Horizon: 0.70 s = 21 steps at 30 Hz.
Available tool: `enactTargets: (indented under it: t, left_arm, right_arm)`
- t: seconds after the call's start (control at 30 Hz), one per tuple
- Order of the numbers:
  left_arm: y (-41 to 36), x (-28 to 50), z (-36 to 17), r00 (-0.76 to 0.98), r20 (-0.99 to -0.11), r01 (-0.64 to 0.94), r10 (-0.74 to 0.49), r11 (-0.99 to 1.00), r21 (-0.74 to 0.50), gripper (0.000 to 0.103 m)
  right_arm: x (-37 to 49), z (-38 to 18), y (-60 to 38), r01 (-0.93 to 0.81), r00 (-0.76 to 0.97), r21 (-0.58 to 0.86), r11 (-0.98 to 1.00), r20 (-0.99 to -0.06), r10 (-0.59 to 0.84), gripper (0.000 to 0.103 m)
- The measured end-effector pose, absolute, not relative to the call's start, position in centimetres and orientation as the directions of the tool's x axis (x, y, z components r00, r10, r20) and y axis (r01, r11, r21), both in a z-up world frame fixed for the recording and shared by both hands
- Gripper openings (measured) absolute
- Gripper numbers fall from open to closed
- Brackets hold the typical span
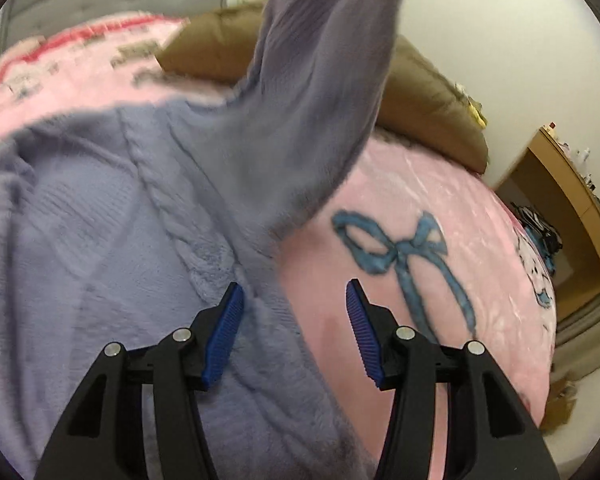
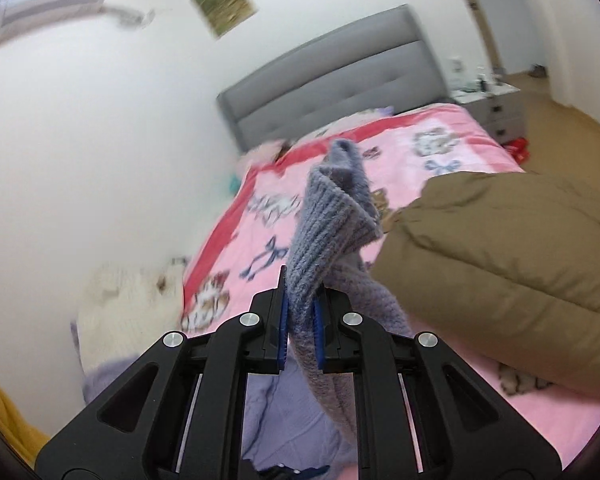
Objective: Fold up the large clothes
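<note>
Sleeve (image 1: 324, 92) top beyond frame edge

White walls (image 2: 80, 140) surround a bed (image 2: 440, 152) spread in pink, its grey padded headboard (image 2: 332, 76) far ahead of the right jaws. A grey nightstand (image 2: 496, 108) stands right of it on tan flooring (image 2: 572, 136). Right of the left jaws stands a wooden desk (image 1: 572, 200).

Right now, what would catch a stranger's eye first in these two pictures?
A fuzzy lavender sweater sprawls across a pink bedspread, one sleeve pinched and lifted by the right gripper. The left gripper hovers open over the sweater's edge. An olive-brown quilted jacket lies bunched beyond it.
</note>
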<state>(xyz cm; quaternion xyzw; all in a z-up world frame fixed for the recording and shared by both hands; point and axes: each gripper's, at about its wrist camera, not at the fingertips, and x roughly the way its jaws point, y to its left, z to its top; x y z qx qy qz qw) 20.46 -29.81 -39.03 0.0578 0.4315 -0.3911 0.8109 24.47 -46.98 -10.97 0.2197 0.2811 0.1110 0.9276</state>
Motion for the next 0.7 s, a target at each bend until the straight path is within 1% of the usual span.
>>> enactTargets:
  t: [0.03, 0.07, 0.2, 0.27, 0.33, 0.43, 0.47, 0.53, 0.6, 0.63, 0.67, 0.7]
  left_arm:
    - [-29.1, 19.9, -38.2, 0.352, -0.722, 0.687, -0.596, 0.688, -0.233, 0.053]
    - [-28.6, 19.4, -37.7, 0.366, -0.717, 0.690, -0.594, 0.689, -0.219, 0.053]
    - [-27.7, 17.7, -39.0, 0.277, -0.764, 0.722, -0.583, 0.650, -0.235, 0.053]
    - [-27.8, 16.5, -40.7, 0.260, -0.794, 0.730, -0.549, 0.650, -0.211, 0.053]
    - [-28.5, 15.8, -40.9, 0.286, -0.790, 0.751, -0.542, 0.639, -0.167, 0.053]
    - [-29.6, 15.9, -40.9, 0.273, -0.797, 0.754, -0.539, 0.634, -0.171, 0.053]
    - [-29.5, 16.1, -40.8, 0.270, -0.797, 0.749, -0.541, 0.638, -0.180, 0.053]
    - [-29.3, 16.0, -40.8, 0.273, -0.793, 0.742, -0.544, 0.644, -0.186, 0.053]
    - [-28.9, 15.4, -40.3, 0.301, -0.781, 0.751, -0.548, 0.641, -0.160, 0.053]
    - [-28.2, 14.6, -39.6, 0.342, -0.756, 0.754, -0.559, 0.643, -0.135, 0.053]
    - [-27.6, 14.1, -38.8, 0.365, -0.733, 0.757, -0.573, 0.642, -0.125, 0.053]
    - [-26.7, 13.3, -37.9, 0.375, -0.707, 0.767, -0.600, 0.629, -0.126, 0.053]
  right_arm:
    - [25.0, -11.0, -46.0, -0.102, 0.802, 0.481, 0.871, -0.479, 0.358, 0.009]
    - [25.5, -11.0, -45.0, -0.126, 0.788, 0.489, 0.863, -0.479, 0.386, 0.009]
    - [27.1, -10.9, -40.2, -0.239, 0.714, 0.520, 0.820, -0.479, 0.511, 0.009]
    - [28.7, -11.7, -37.2, -0.293, 0.641, 0.526, 0.799, -0.512, 0.572, 0.009]
    - [29.9, -12.9, -34.8, -0.323, 0.584, 0.533, 0.782, -0.538, 0.608, 0.009]
    - [32.0, -14.7, -29.9, -0.364, 0.473, 0.572, 0.735, -0.566, 0.675, 0.009]
    - [32.7, -14.9, -27.4, -0.384, 0.435, 0.564, 0.731, -0.588, 0.682, 0.009]
    - [34.1, -16.2, -22.5, -0.438, 0.329, 0.525, 0.730, -0.662, 0.674, 0.009]
    - [34.3, -17.6, -18.3, -0.476, 0.234, 0.481, 0.736, -0.738, 0.633, 0.009]
    - [34.6, -19.0, -15.3, -0.498, 0.187, 0.441, 0.747, -0.786, 0.589, 0.009]
    - [34.5, -19.8, -13.9, -0.504, 0.169, 0.428, 0.750, -0.802, 0.572, 0.009]
    - [34.6, -21.1, -11.6, -0.503, 0.116, 0.430, 0.750, -0.826, 0.552, 0.009]
